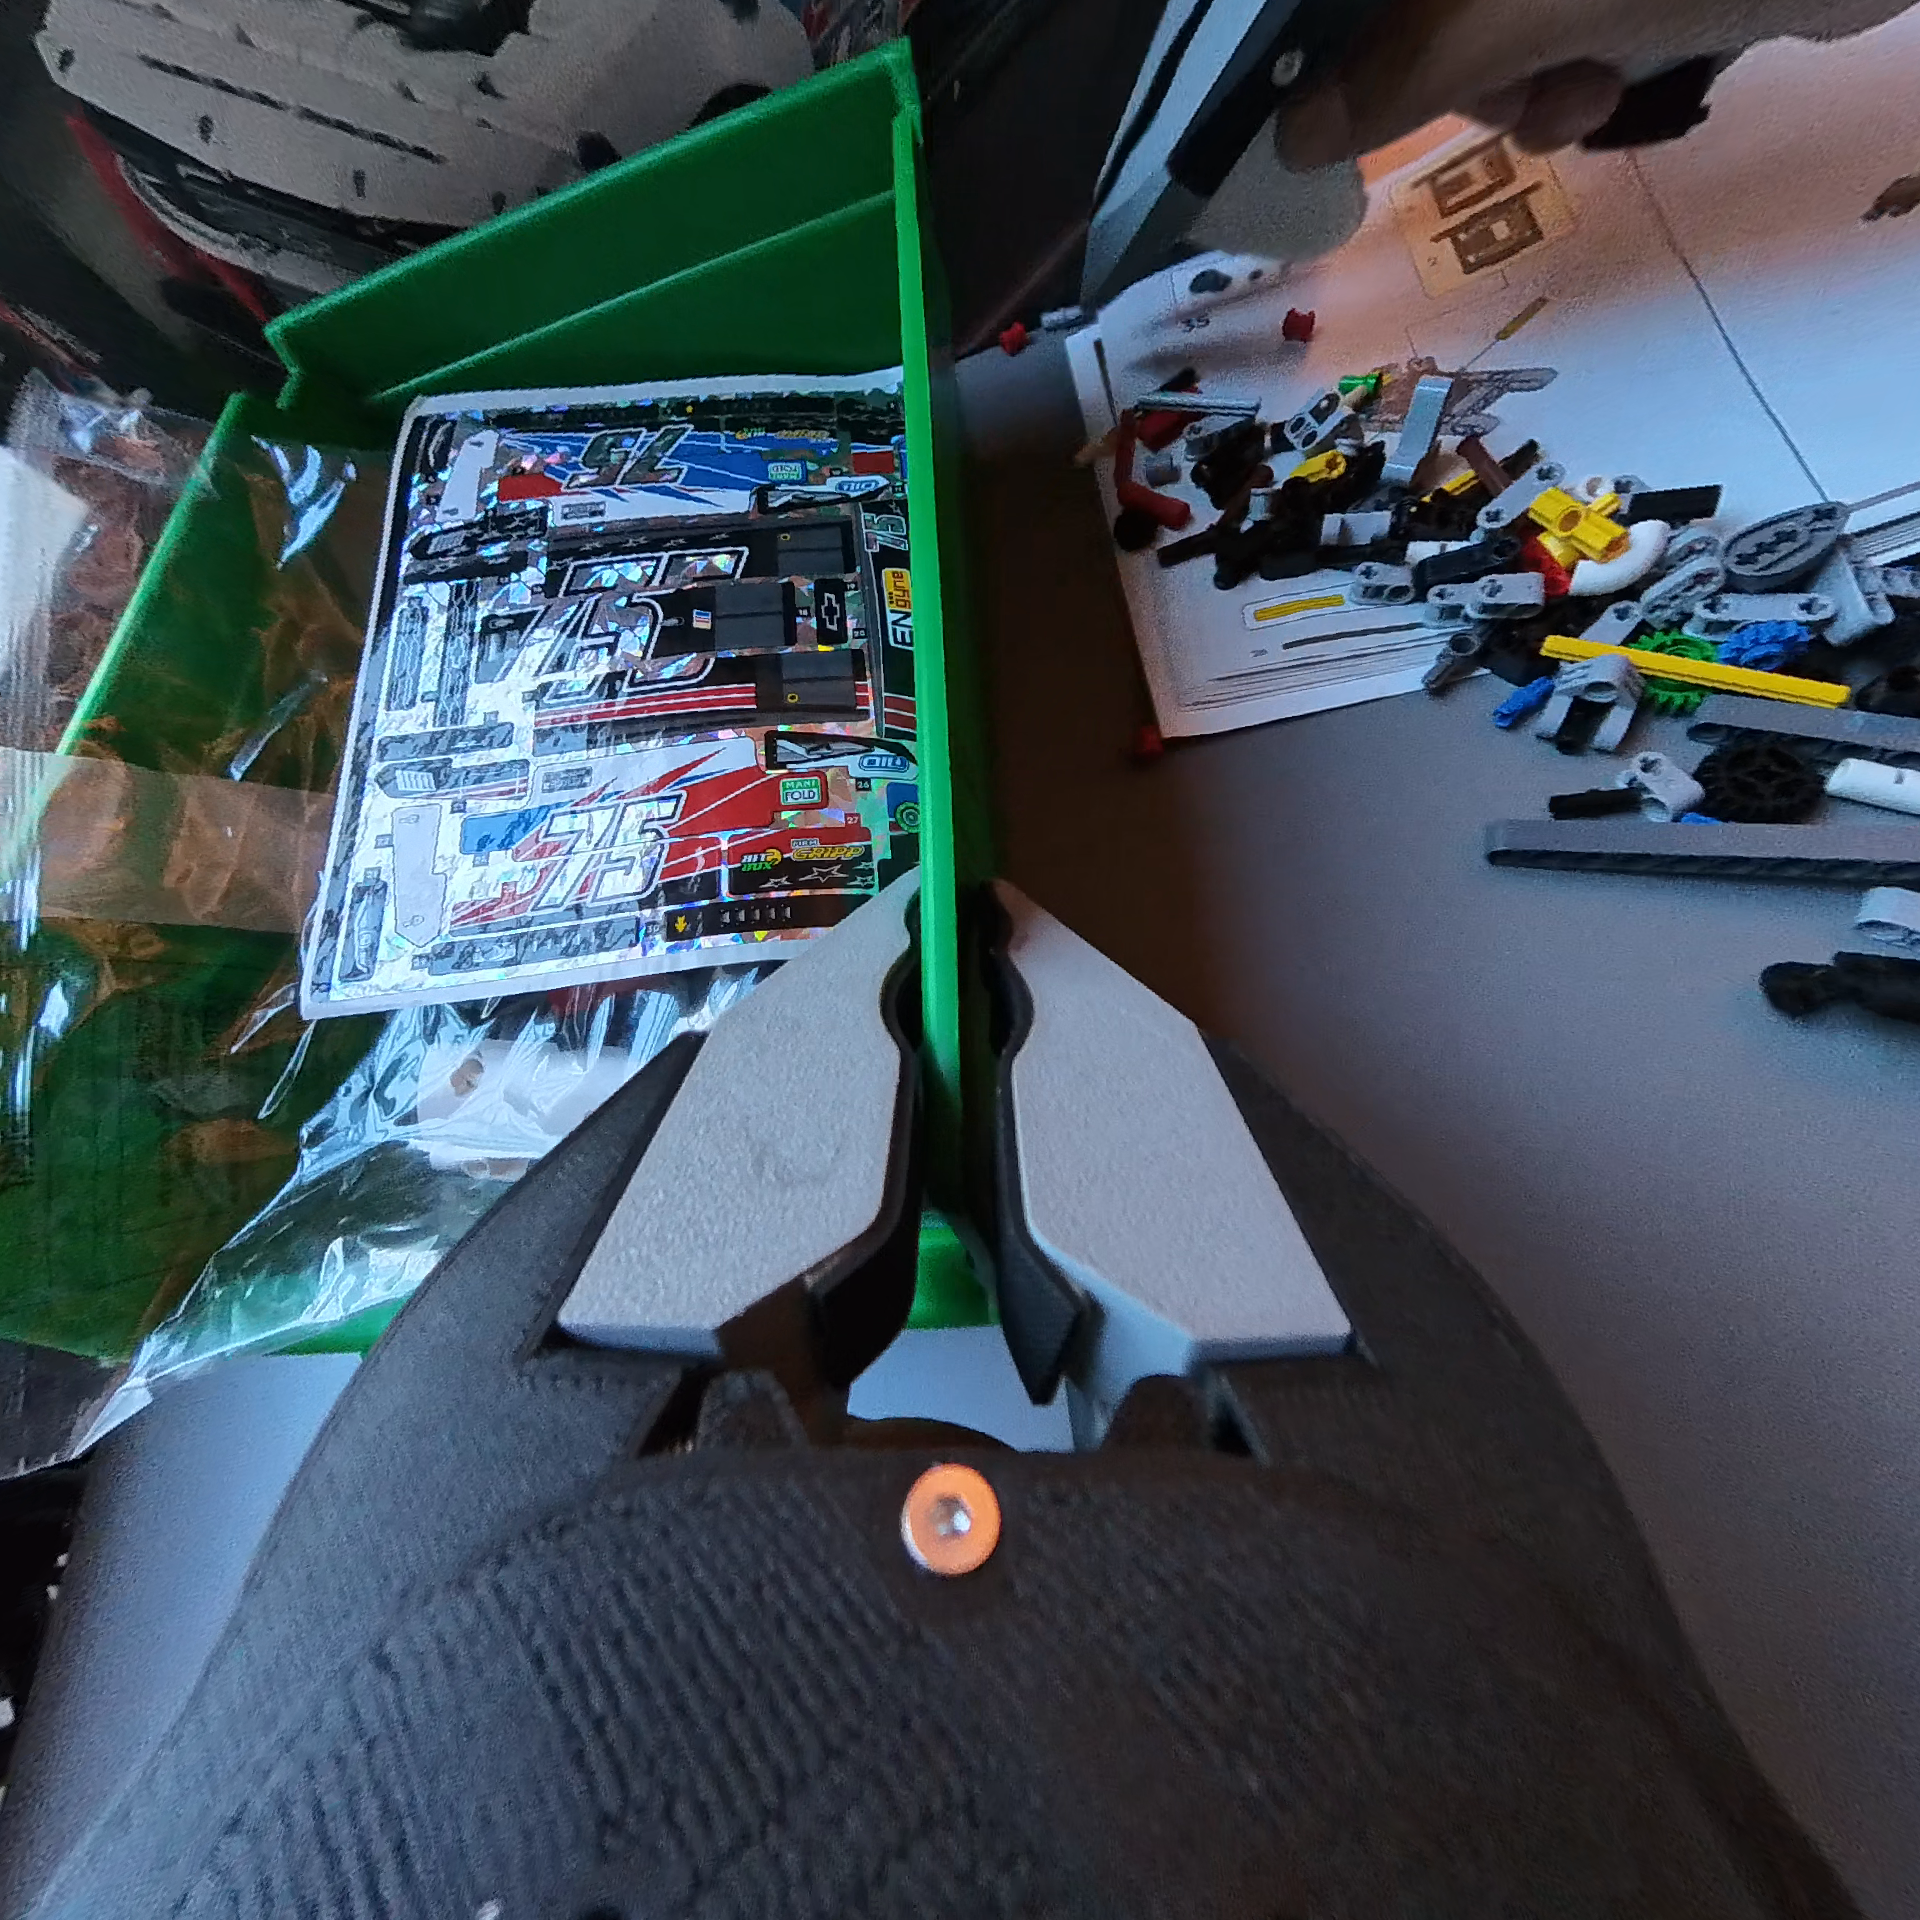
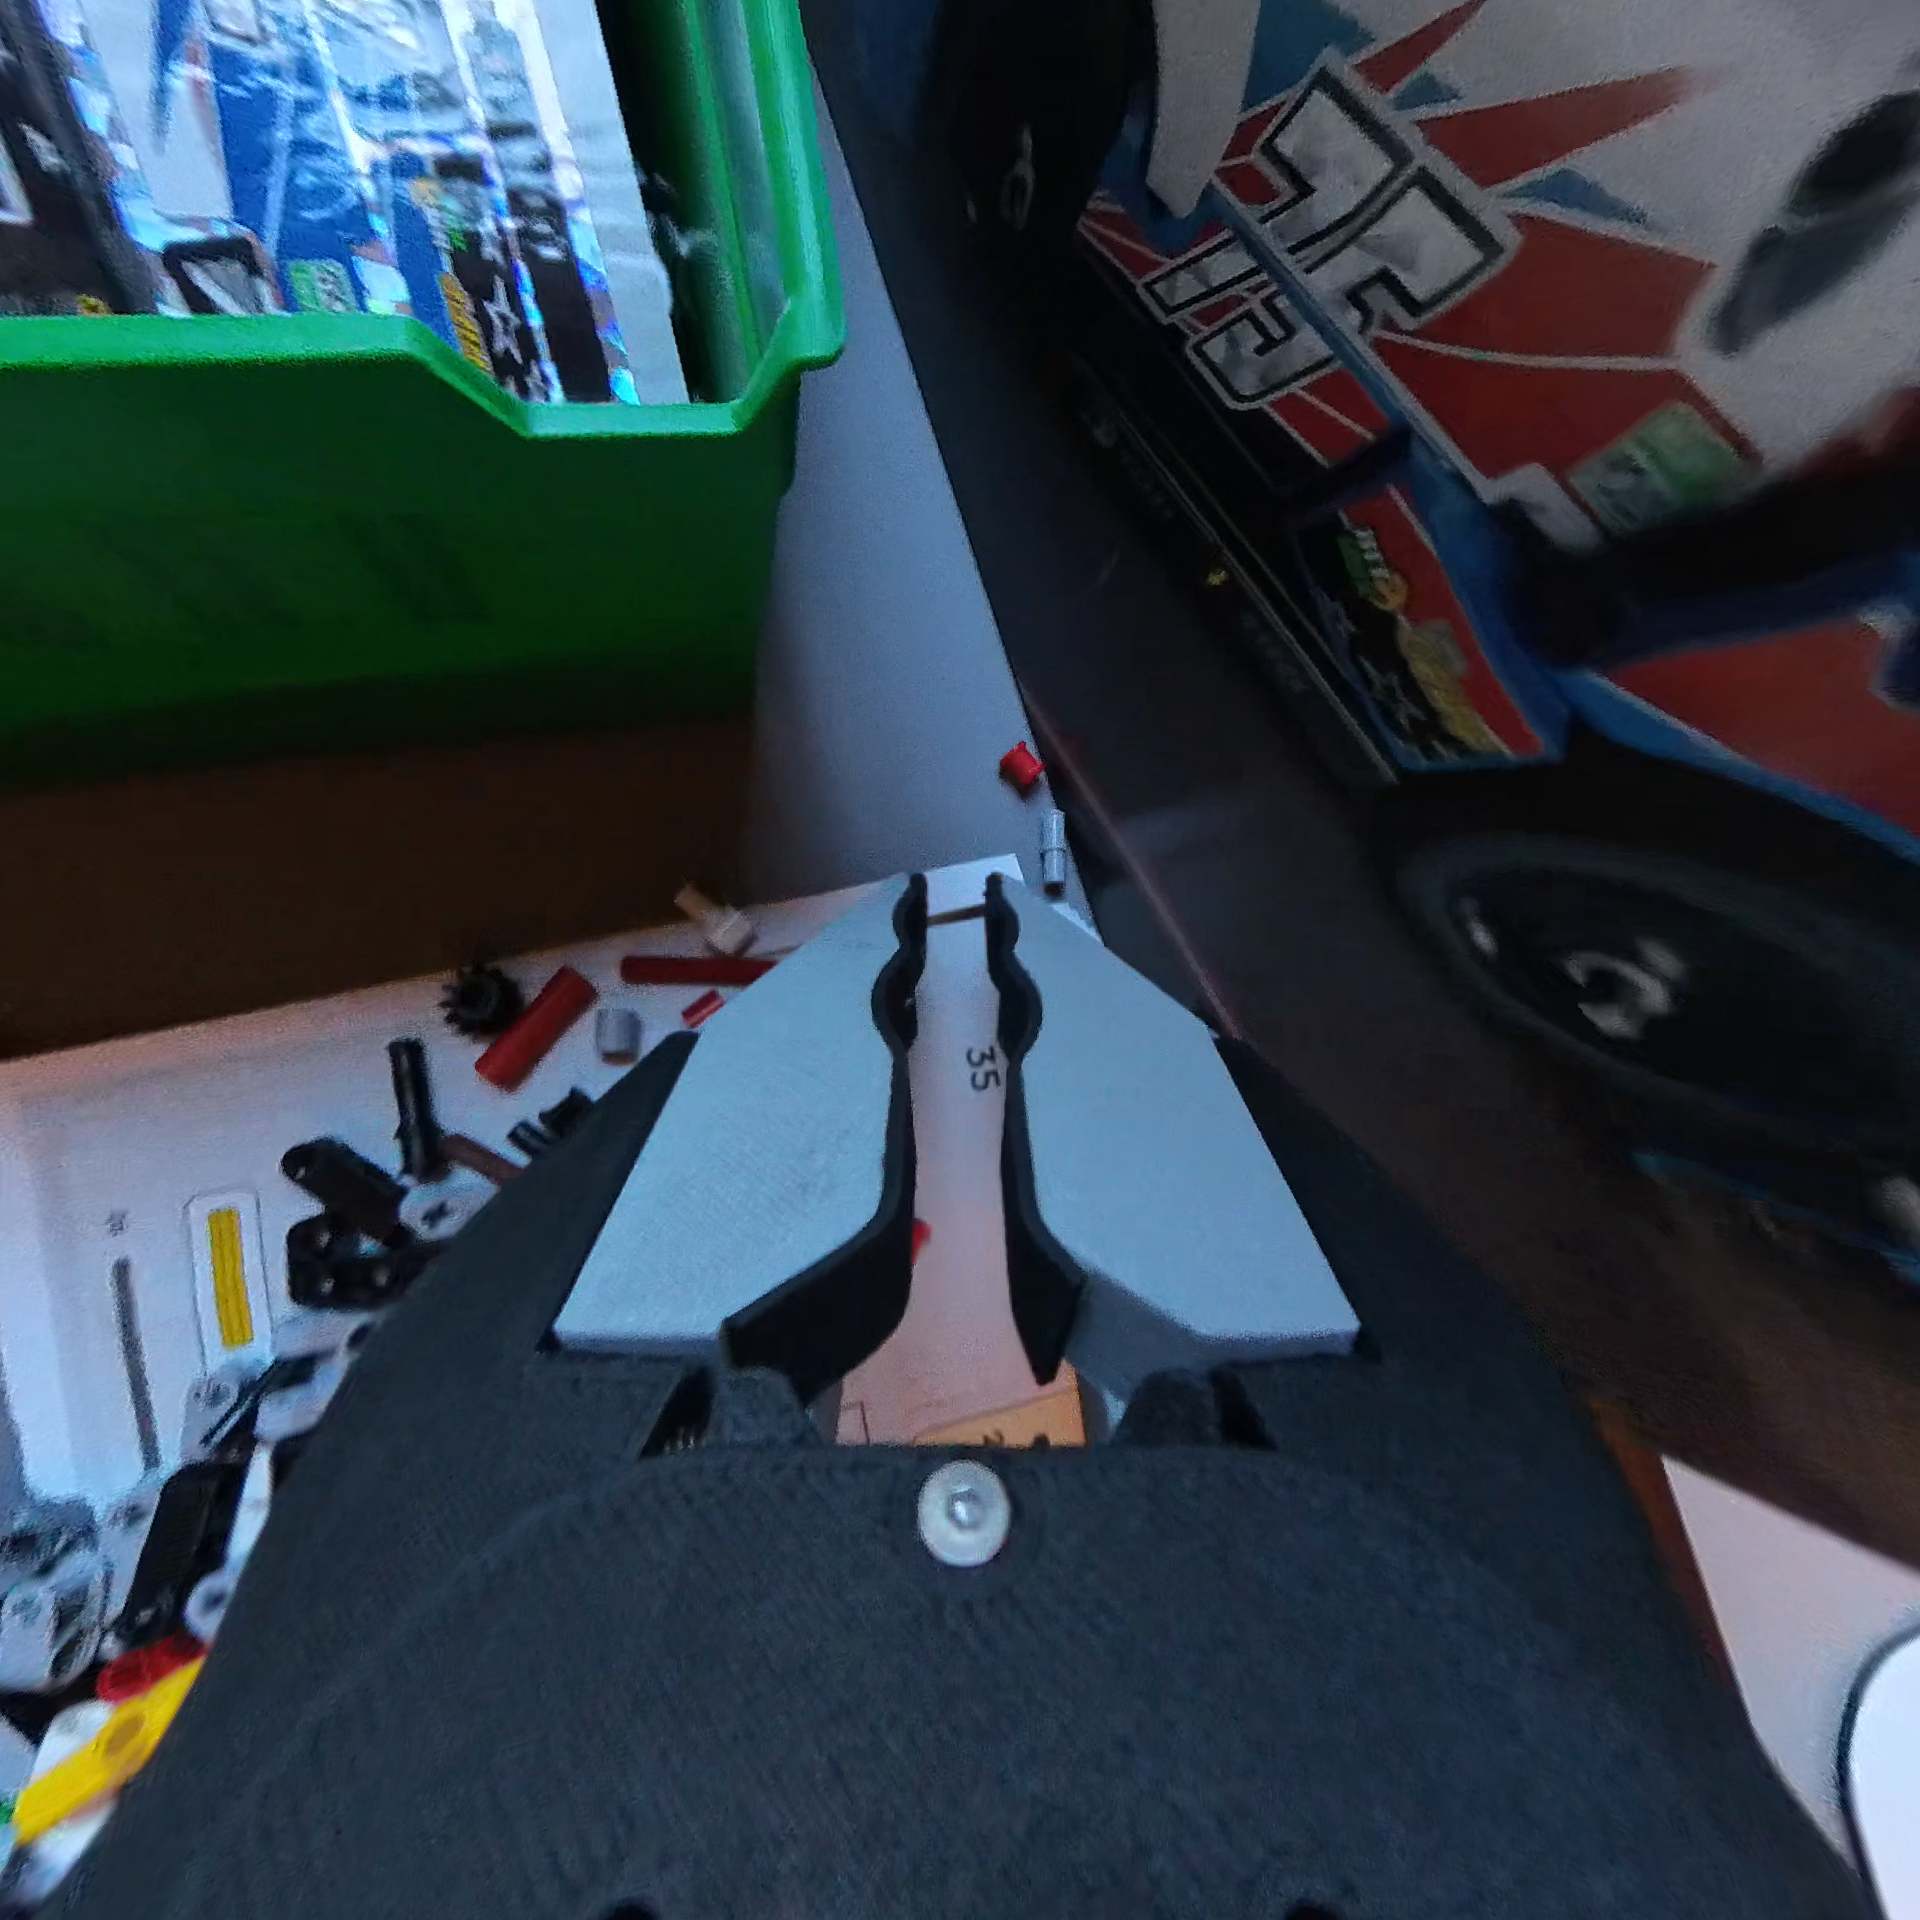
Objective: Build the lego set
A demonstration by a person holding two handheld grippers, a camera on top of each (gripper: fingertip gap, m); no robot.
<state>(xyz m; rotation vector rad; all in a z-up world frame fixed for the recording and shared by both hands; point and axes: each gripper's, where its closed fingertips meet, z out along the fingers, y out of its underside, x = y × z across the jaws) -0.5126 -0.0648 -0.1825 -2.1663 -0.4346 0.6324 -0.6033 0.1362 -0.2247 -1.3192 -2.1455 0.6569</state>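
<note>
Left gripper [image 1: 951, 914] is clamped on the green bin [image 1: 623, 260] side wall; stiff thin plastic, light, so the rim's a decent hold. Right gripper [image 2: 951, 914] hangs slightly parted, nothing gripped, over the booklet [image 2: 961, 1081].

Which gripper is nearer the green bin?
Left. The left gripper is closed on the green bin's side wall, a finger on each face. The right gripper hangs apart from it, over a white booklet strewn with parts.
</note>
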